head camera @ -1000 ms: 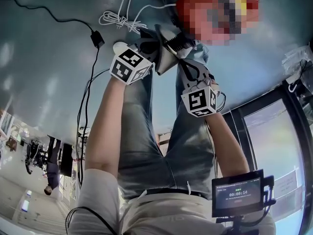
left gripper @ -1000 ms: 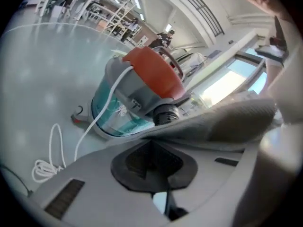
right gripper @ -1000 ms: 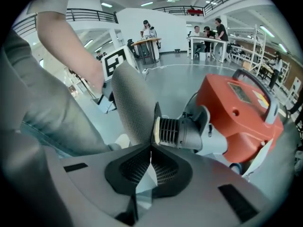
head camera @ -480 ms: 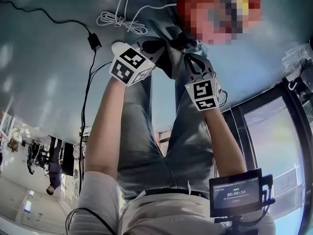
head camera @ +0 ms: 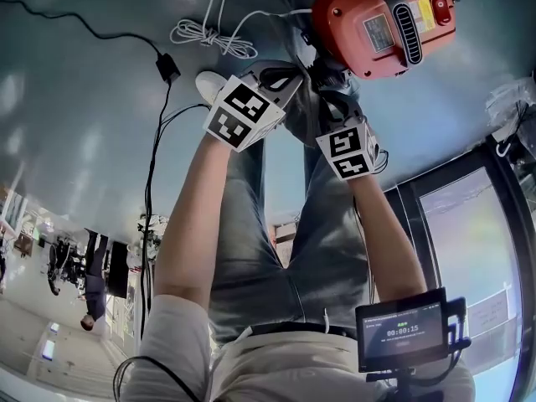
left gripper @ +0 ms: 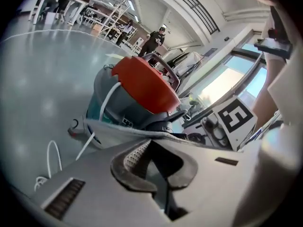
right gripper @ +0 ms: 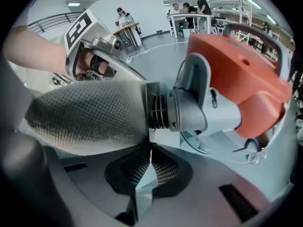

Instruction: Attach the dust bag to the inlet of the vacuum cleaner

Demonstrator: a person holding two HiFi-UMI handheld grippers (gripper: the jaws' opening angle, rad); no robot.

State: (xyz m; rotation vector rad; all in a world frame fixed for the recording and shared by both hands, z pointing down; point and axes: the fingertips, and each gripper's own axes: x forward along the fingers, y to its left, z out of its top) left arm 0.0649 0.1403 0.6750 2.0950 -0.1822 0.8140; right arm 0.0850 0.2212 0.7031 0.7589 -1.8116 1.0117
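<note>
**Bag mouth brought up to the inlet**

Over the last second both grippers have closed in on the orange-and-grey canister vacuum cleaner [head camera: 381, 23], which lies at one o'clock from them in the head view. The right gripper [right gripper: 150, 148] has also rolled. The grey woven-fabric dust bag [right gripper: 90, 112] has come along with them. In the right gripper view it fills nine o'clock, with its dark collar butted against the grey ribbed plastic inlet [right gripper: 163, 111] at centre, so I judge the fit nearly made.

The right tongs are pressed together at the bag's lower edge, seemingly nipping a fold. The left gripper [left gripper: 152, 142] has its tongs pressed together on the bag's fabric rim.

Whether the collar has gone fully home cannot be told. In the head view the join hides behind the grippers, and the vacuum cleaner is cut off at twelve o'clock.
</note>
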